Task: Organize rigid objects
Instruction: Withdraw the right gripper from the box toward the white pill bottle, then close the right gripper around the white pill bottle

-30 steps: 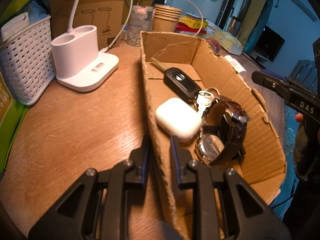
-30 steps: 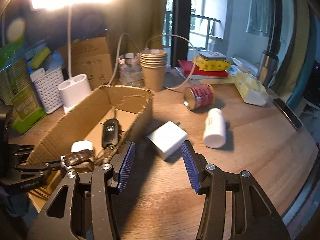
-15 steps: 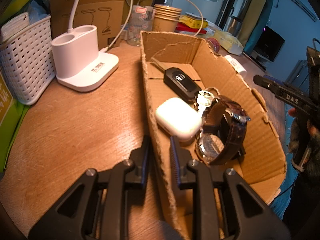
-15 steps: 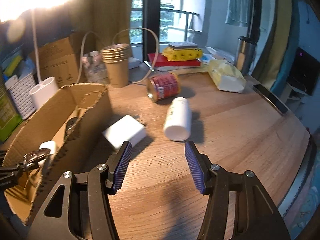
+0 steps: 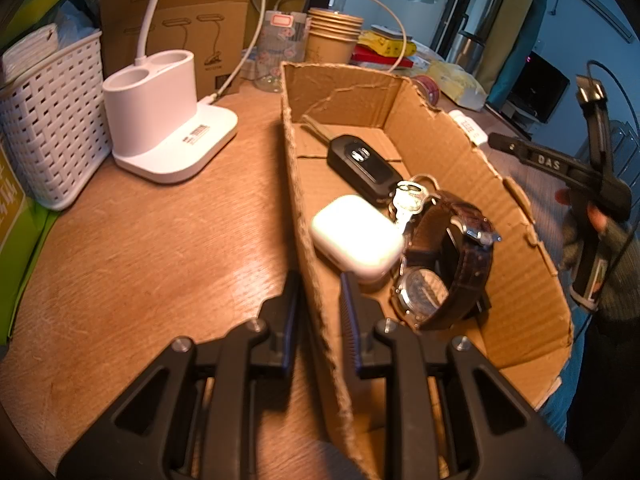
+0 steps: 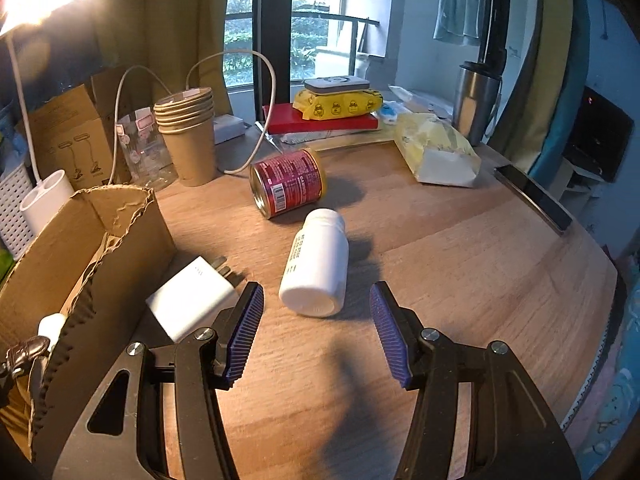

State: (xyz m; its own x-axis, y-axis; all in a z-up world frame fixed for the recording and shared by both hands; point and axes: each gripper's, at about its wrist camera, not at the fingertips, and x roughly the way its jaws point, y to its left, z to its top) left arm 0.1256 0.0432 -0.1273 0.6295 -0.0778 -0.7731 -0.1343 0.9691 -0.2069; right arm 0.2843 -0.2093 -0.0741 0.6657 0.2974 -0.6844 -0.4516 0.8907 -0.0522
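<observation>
The near wall of the cardboard box is clamped by the left gripper. The right gripper (jaws just widened, nothing between them) is held short of the white bottle, lying right of the box beside a white charger.

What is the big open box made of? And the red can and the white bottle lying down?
The box looks like plain brown cardboard: its torn edge shows wavy ridges. The red can seems to be metal, with a shiny silver rim and a glossy printed label. The white bottle is probably plastic: smooth, slightly matte, with a ribbed cap.
</observation>
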